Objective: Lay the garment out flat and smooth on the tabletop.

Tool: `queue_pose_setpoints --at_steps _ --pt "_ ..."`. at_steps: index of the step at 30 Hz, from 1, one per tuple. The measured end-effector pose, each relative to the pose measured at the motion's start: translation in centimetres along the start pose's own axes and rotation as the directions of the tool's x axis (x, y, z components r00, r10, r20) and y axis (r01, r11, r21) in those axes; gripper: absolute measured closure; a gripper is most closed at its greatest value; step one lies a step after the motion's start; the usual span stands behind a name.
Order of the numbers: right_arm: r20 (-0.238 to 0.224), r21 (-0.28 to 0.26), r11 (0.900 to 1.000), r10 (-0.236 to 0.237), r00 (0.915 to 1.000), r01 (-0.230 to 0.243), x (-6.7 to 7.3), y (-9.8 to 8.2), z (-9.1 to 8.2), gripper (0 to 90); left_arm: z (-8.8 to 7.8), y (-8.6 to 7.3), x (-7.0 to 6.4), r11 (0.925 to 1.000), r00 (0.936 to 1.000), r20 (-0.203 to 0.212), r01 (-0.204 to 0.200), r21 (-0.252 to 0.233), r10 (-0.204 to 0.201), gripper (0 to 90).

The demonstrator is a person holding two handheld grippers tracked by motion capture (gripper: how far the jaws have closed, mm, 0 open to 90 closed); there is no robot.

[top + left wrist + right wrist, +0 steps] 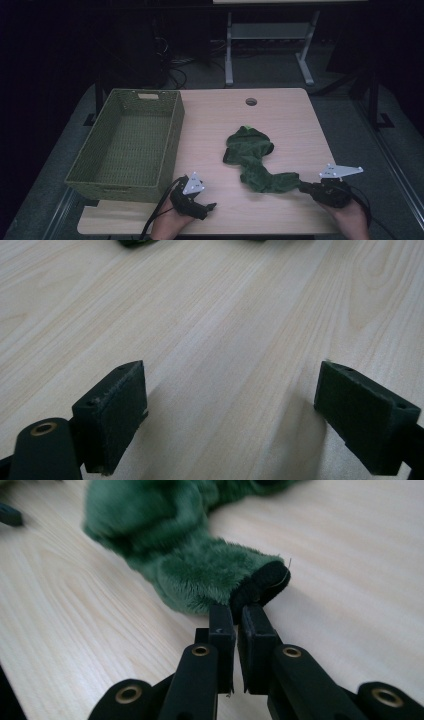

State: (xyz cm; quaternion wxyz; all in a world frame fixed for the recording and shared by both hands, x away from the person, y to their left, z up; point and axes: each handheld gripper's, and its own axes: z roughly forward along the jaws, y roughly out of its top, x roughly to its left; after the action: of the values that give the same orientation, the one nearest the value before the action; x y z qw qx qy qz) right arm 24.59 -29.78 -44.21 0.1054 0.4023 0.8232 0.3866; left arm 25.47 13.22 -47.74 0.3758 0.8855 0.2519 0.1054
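Pinching the black cuff at the near end of the green plush garment (200,575), the right gripper (239,611) has its jaws almost together, with only that edge of fabric between the pads. No earlier view bears on it, so just this: the grip sits at the very tip of the sleeve-like end. The garment (252,160) lies crumpled on the table (280,115) right of centre, its far end bunched, its near end stretched toward the right gripper (303,187). The left gripper (210,206) rests near the table's front edge, beside the basket (125,142), jaws spread wide with nothing but bare wood between its pads (117,412).
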Motion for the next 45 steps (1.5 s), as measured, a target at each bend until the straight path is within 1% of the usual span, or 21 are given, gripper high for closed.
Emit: queue_pose_setpoints --at_steps 2,5,7,10,13,15,18,21,22,24,26,28,32,33,35,38,41,44,45 --pt "-0.002 -0.028 0.999 -0.027 0.9996 0.027 0.2 0.5 -0.5 85.1 0.0 0.0 0.0 1.0000 1.0000 0.000 0.000 0.000 0.000 12.7" --pt "-0.010 -0.054 0.997 -0.064 0.9979 0.063 0.7 1.2 -0.8 85.3 0.0 0.0 0.0 1.0000 1.0000 0.000 0.000 0.000 0.000 12.7" --pt "-0.027 -0.068 0.994 -0.086 0.9959 0.084 1.0 1.7 -0.9 85.3 0.0 0.0 0.0 1.0000 1.0000 0.000 -0.001 0.000 0.001 12.7" --pt "-0.042 -0.082 0.989 -0.125 0.9912 0.122 1.7 2.6 -1.0 85.3 0.0 0.0 0.0 1.0000 1.0000 0.000 -0.001 0.000 0.001 12.7" --pt "-0.054 -0.089 0.982 -0.171 0.9838 0.165 2.4 3.7 -0.9 85.4 0.0 0.0 0.0 1.0000 1.0000 0.000 0.000 0.000 0.000 12.8" --pt "-0.065 -0.096 0.978 -0.190 0.9796 0.183 2.8 4.5 -0.7 85.4 0.0 0.0 0.0 1.0000 1.0000 0.000 0.000 0.000 0.000 12.8" --pt "-0.085 -0.088 0.970 -0.233 0.9687 0.226 3.7 5.9 0.1 85.3 0.0 0.0 0.0 1.0000 1.0000 -0.001 0.005 -0.003 -0.005 12.8" --pt "-0.106 -0.065 0.959 -0.282 0.9534 0.277 4.7 7.2 1.3 85.3 0.0 0.0 0.0 1.0000 1.0000 0.001 0.005 -0.003 -0.005 12.8" --pt "-0.115 -0.054 0.958 -0.287 0.9511 0.282 5.1 7.5 1.8 85.3 0.0 0.0 0.0 1.0000 1.0000 0.001 0.005 -0.001 -0.005 12.8" --pt "-0.128 -0.045 0.952 -0.306 0.9434 0.303 5.6 8.1 2.8 85.3 0.0 0.0 0.0 1.0000 1.0000 -0.001 0.005 -0.003 -0.005 12.8" --pt "-0.141 -0.027 0.950 -0.312 0.9396 0.311 6.1 8.6 3.7 85.3 0.0 0.0 0.0 1.0000 1.0000 -0.001 0.005 -0.003 -0.005 12.8" --pt "-0.154 -0.019 0.945 -0.325 0.9329 0.326 6.4 9.1 4.7 85.3 0.0 0.0 0.0 1.0000 1.0000 0.000 0.006 -0.003 -0.006 12.8" --pt "-0.185 -0.002 0.944 -0.324 0.9278 0.329 6.8 9.6 6.5 85.2 0.0 0.0 0.0 1.0000 1.0000 -0.003 0.000 -0.003 0.000 12.8" --pt "-0.185 -0.002 0.944 -0.324 0.9278 0.329 6.8 9.6 6.5 85.2 0.0 0.0 0.0 1.0000 1.0000 -0.003 0.000 -0.003 0.000 12.8" --pt "-0.209 0.007 0.947 -0.312 0.9268 0.320 6.8 9.8 7.7 84.3 0.0 0.0 0.0 1.0000 1.0000 -0.003 0.000 -0.003 0.000 12.8" --pt "-0.221 0.012 0.950 -0.303 0.9270 0.313 6.9 10.0 8.5 82.8 0.0 0.0 0.0 1.0000 1.0000 -0.003 0.000 -0.003 0.000 12.8" --pt "-0.226 -0.005 0.955 -0.290 0.9299 0.297 7.0 10.3 8.7 80.0 0.0 0.0 0.0 1.0000 1.0000 -0.003 0.001 -0.003 -0.001 12.8" --pt "-0.224 -0.026 0.957 -0.289 0.9308 0.290 6.9 10.7 8.5 76.3 0.0 0.0 0.0 1.0000 1.0000 -0.003 0.000 -0.003 0.000 12.8" --pt "-0.218 -0.033 0.957 -0.287 0.9328 0.287 6.9 10.8 8.4 76.4 0.0 0.0 0.0 1.0000 1.0000 -0.003 0.002 -0.005 -0.002 12.8"
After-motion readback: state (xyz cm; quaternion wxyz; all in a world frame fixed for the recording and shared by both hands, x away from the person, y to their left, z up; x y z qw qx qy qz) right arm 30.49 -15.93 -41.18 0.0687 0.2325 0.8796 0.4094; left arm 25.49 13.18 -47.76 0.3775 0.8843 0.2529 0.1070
